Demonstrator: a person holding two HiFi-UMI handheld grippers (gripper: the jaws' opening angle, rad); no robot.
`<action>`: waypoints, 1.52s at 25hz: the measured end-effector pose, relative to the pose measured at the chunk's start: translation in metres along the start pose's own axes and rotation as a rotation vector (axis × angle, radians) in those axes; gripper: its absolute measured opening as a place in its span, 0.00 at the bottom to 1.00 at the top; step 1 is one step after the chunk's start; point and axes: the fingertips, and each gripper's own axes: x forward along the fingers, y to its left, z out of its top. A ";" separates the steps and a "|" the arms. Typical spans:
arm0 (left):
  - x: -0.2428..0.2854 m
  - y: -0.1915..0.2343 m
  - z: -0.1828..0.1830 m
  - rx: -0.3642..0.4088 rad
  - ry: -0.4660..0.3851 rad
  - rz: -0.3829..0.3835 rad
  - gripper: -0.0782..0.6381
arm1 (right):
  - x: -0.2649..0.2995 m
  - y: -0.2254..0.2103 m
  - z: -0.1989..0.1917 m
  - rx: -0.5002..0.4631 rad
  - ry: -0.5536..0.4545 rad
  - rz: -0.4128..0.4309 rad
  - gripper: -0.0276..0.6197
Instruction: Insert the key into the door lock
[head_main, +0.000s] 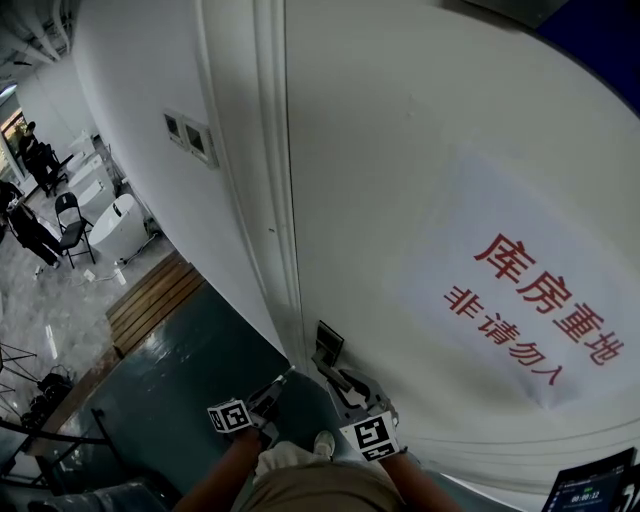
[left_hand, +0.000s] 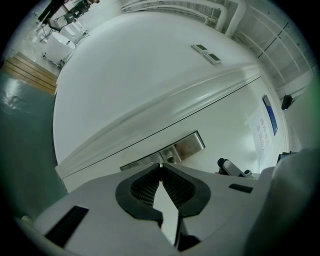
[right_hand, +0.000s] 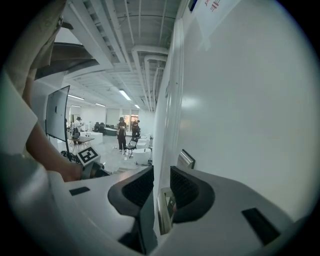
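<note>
White door (head_main: 400, 150) ahead, the left gripper's (left_hand: 161, 168) jaws are pinched on a thin metal key (left_hand: 161, 163), which could be bent by misaligned entry.

There are two grippers, the left gripper (left_hand: 161, 167) and the right gripper (right_hand: 161, 172), and one key (left_hand: 161, 163). One door (head_main: 400, 150) carries one paper notice (head_main: 520, 300) and one lock plate (left_hand: 189, 145). Beside it are two switch panels (head_main: 175, 127).

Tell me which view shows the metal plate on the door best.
Left gripper view: the metal plate sits large, bright and nearly face-on. Head view shows the plate small and dark; right gripper view shows the plate at a slant.
</note>
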 end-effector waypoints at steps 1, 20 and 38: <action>0.005 -0.001 -0.002 0.000 0.003 -0.005 0.16 | -0.001 -0.001 -0.002 -0.002 0.005 0.002 0.21; 0.074 0.020 -0.033 -0.075 0.106 -0.027 0.16 | 0.004 -0.007 -0.017 -0.010 0.035 -0.007 0.21; 0.093 0.028 -0.034 -0.266 0.013 -0.052 0.16 | -0.001 -0.012 -0.027 -0.011 0.040 0.008 0.21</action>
